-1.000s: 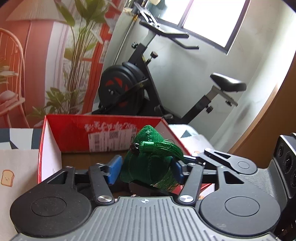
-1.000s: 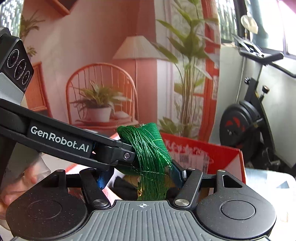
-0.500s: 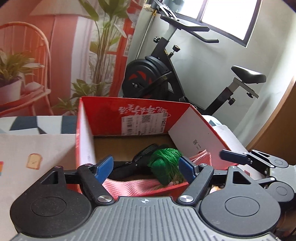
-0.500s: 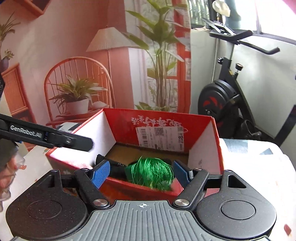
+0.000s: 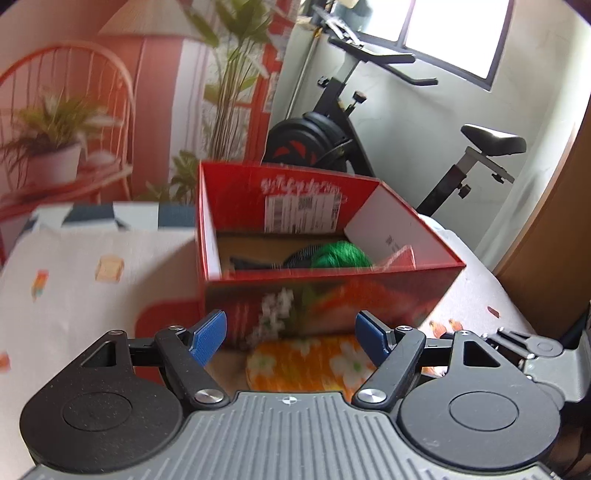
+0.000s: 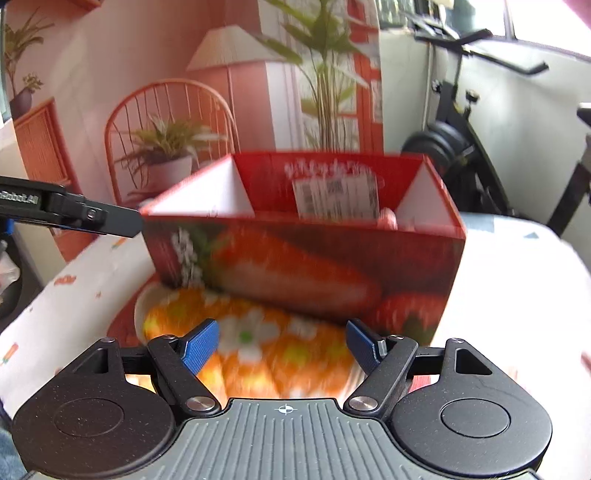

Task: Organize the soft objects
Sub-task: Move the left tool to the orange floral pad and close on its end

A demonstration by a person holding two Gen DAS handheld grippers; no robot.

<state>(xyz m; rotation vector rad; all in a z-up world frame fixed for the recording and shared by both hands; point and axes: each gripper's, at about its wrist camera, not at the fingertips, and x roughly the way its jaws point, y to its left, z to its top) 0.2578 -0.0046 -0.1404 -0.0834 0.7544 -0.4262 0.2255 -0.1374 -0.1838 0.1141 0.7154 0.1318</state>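
The orange flowered cloth (image 6: pixel 258 354), lying limp on the table (image 6: pixel 517 280) before the red box (image 6: pixel 306 266), looks light and floppy, best pinched at a bunched edge by either spread, empty pair of tongs, left tongs (image 5: pixel 291 334) or right tongs (image 6: pixel 282 341).

Bright daylight from the window (image 5: pixel 461 33), fisheye-bent edges, and motion blur smearing the red box (image 6: pixel 303 258).

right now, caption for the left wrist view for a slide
Open left tool faces the red box holding green yarn.

Black grippers (image 5: pixel 291 334) (blue pads (image 5: pixel 208 334))
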